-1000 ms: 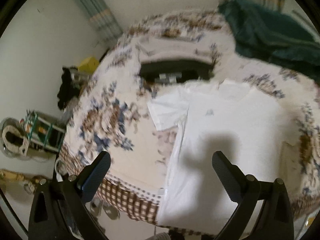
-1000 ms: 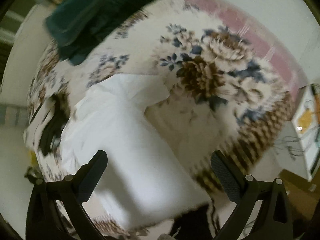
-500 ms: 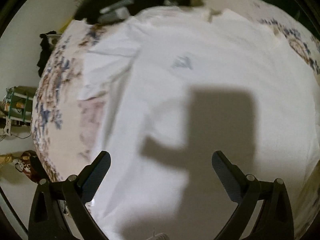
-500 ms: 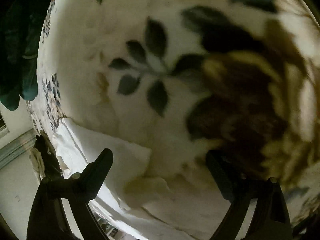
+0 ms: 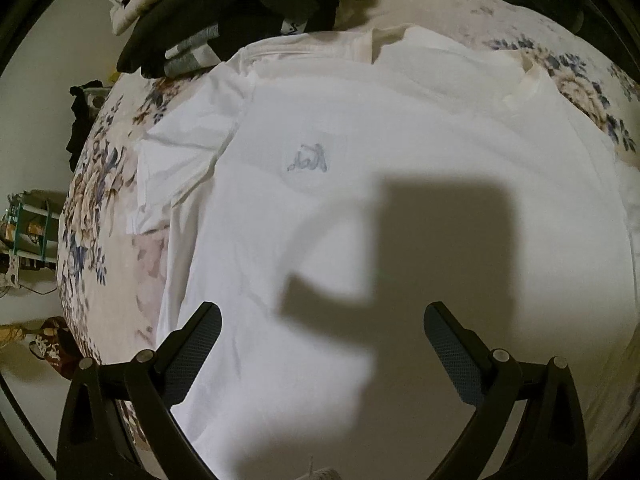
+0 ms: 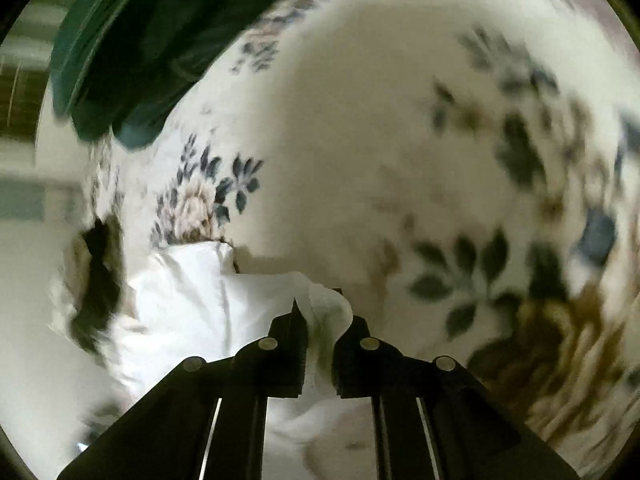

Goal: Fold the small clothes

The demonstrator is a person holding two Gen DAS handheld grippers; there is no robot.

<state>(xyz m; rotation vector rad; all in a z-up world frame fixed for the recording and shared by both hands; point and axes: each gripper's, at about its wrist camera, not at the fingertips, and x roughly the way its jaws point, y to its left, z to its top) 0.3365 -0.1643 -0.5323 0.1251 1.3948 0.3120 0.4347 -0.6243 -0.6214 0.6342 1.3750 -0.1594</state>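
One white shirt [image 5: 360, 200] beneath parted left gripper [image 5: 322, 344], right gripper [image 6: 322, 320] pinching its edge

One white T-shirt [image 5: 380, 208], one dark green cloth [image 6: 132, 40], one black garment [image 5: 240, 12], two grippers [image 5: 322, 356] [image 6: 322, 320]

the right wrist view was motion-blurred; the dark green fabric [image 6: 132, 52] ran off its top edge, its kind unclear.

A floral blanket [image 5: 92, 216] covers the bed. Dark and grey folded garments [image 5: 224, 20] lie at its far edge. A green cloth [image 6: 132, 40] lies at the far corner.
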